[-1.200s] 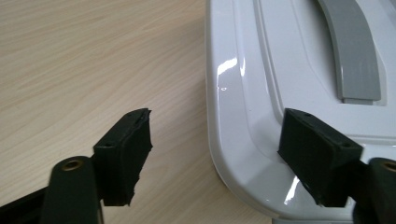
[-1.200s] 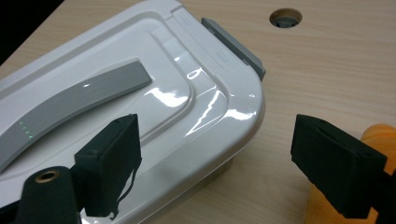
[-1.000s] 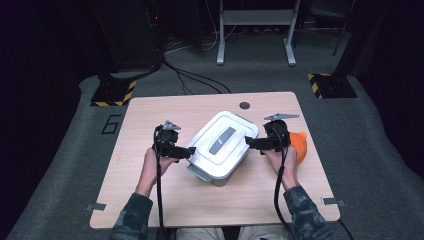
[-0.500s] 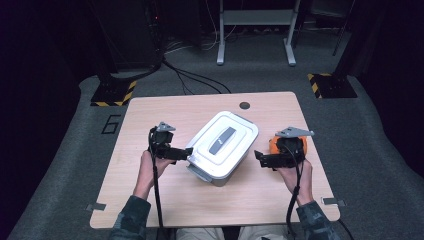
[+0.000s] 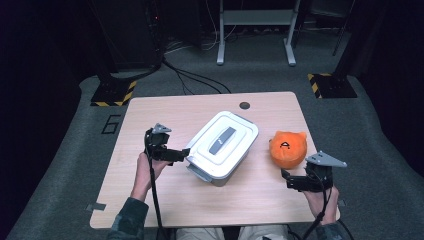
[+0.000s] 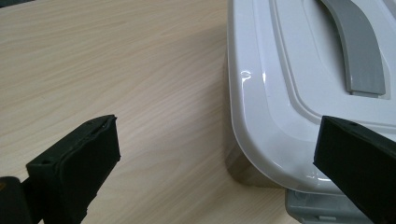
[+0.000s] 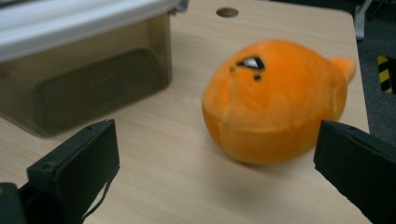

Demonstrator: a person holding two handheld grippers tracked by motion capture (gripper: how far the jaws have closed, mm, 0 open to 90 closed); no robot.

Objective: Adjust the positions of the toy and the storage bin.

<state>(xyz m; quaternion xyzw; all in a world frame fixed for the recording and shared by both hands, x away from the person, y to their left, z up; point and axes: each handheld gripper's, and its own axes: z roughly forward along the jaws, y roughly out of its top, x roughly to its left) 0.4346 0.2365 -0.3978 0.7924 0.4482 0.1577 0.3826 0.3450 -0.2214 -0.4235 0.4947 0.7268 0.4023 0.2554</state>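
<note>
A white-lidded box (image 5: 222, 142) with a grey handle sits mid-table; its lid (image 6: 289, 93) and smoky side wall (image 7: 84, 70) show close up. My left gripper (image 5: 181, 155) is at the box's left edge, open, its jaws having just been opening; the lid's corner lies between them (image 6: 215, 158), untouched. An orange plush toy (image 5: 288, 148) rests to the right of the box. My right gripper (image 5: 290, 181) hovers near the table's front right, just in front of the plush (image 7: 275, 102). It is open (image 7: 217, 163), having just been opening, with nothing between its jaws.
The wooden table (image 5: 165, 107) has a round cable hole (image 5: 244, 105) at its far edge. Black-and-yellow stand feet (image 5: 330, 85) and cables lie on the grey floor beyond. Bare tabletop lies along the front edge between my hands.
My right gripper pulled away from the box's right side, moving right and toward the front edge, which uncovered the orange plush. My left gripper stayed at the box, its jaws spreading.
</note>
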